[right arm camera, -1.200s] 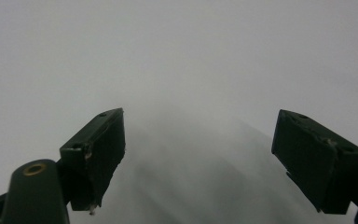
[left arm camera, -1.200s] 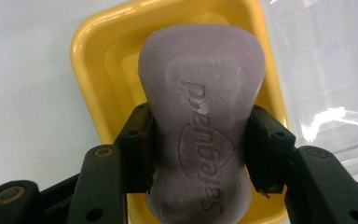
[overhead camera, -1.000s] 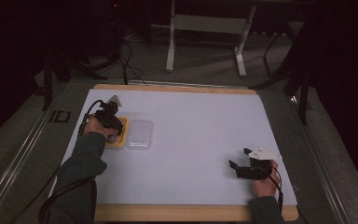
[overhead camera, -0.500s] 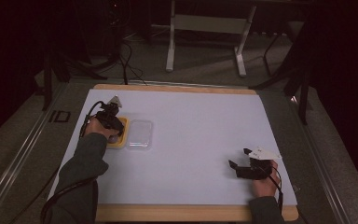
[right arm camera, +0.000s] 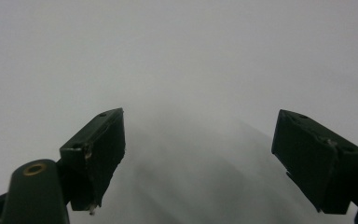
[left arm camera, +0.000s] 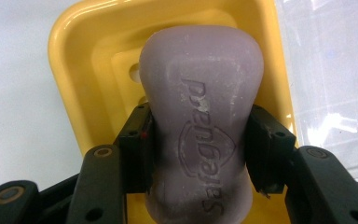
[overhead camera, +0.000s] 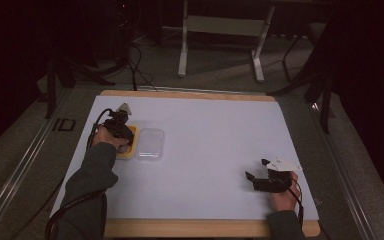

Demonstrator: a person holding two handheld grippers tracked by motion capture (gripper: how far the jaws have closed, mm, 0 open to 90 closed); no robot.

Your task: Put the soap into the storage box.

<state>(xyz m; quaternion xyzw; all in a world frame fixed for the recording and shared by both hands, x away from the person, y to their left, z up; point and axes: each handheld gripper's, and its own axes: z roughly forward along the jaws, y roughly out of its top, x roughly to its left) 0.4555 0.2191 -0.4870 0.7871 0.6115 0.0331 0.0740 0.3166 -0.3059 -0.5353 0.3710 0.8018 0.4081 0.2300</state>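
High view: my left gripper (overhead camera: 121,131) sits over the yellow soap dish (overhead camera: 128,150), which lies on the white mat (overhead camera: 215,145) toward its left edge. A clear lid (overhead camera: 149,144) lies flat just right of the dish, touching it or nearly so. My right gripper (overhead camera: 258,176) rests well right of the dish, near the mat's front edge, nothing near it.

Left gripper view: jaws clamped on both sides of the purple soap bar (left arm camera: 203,126). Bar is inside the dish (left arm camera: 81,56), over the drain holes; can't tell if it's seated or slightly lifted. Lid (left arm camera: 328,79) is beside the dish.

Right gripper view: jaws spread wide, nothing between them, just bare mat (right arm camera: 182,60).

Status, my read: soap is in hand and at the dish, lid is off. Left to do: release or lift the bar, then probably deal with the lid.
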